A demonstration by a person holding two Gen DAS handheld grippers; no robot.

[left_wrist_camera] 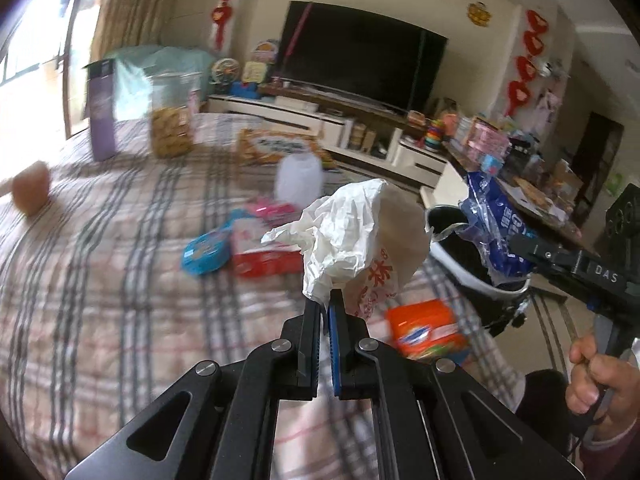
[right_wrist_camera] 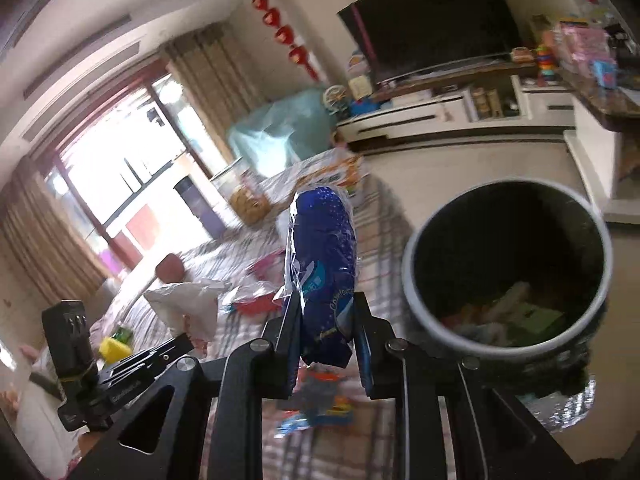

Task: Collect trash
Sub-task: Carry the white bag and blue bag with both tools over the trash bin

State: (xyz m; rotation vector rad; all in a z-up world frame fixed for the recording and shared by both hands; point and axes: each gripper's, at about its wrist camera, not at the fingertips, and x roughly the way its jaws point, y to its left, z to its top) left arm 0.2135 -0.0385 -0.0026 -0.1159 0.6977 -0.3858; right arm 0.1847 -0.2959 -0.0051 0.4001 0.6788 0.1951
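Living room with a plaid-covered table (left_wrist_camera: 100,280) under both cameras, TV unit behind, snack packs scattered across the cloth. Going left to right: my left gripper (left_wrist_camera: 325,300) is pinched fully together on the lower corner of a crumpled white bag (left_wrist_camera: 352,228), so it stands up off the fingertips and clear of the clutter. Next, my right gripper (right_wrist_camera: 326,320) is clamped on a blue plastic wrapper (right_wrist_camera: 320,264), jaws only slightly apart because the bunched film fills the gap. Far right sits the trash bin (right_wrist_camera: 416,280), open top, some rubbish already at the bottom. Both pieces held high and near its rim, I'd say ready to drop in. More wrappers remain on the cloth.
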